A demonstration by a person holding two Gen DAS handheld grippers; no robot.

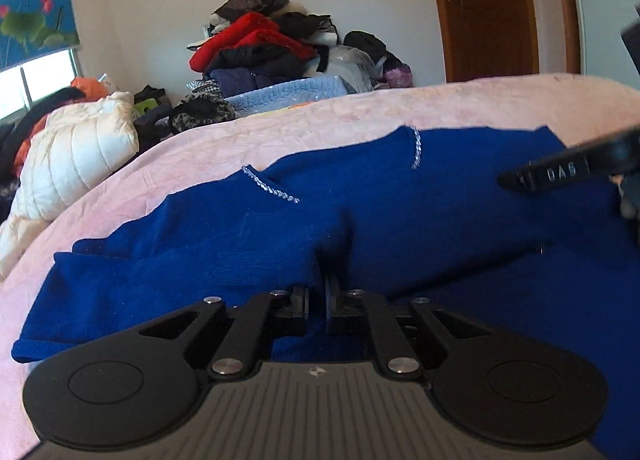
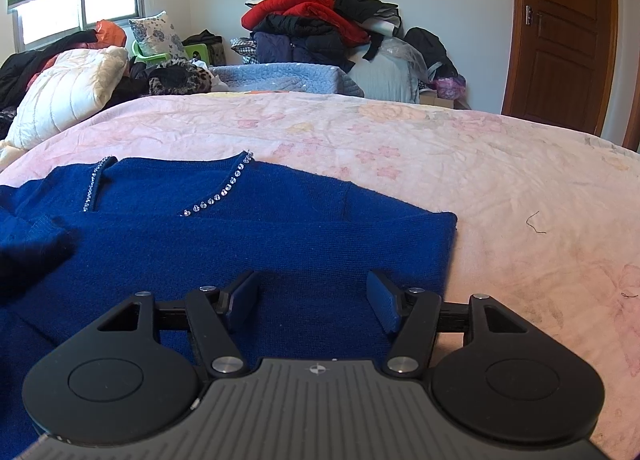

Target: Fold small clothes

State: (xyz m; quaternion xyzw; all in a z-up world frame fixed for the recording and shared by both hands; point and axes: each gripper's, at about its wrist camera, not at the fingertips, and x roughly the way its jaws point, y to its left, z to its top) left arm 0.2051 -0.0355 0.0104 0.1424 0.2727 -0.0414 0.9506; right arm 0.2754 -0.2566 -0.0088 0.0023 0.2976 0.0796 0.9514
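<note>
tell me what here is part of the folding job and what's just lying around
In the job: blue sweater; left gripper, shut on its fabric; right gripper, open over it; pink bedspread.
Lying about: clothes pile; white quilted jacket; door.

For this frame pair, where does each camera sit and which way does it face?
Left wrist: sits on the left gripper, low over the blue sweater, facing the clothes pile; its jaws are pinched shut on a fold; the right gripper's finger enters at right.
Right wrist: sits on the right gripper, jaws open above the sweater's hem, facing across the pink bedspread.
Shared: sweater, bedspread, clothes pile, wooden door.
</note>
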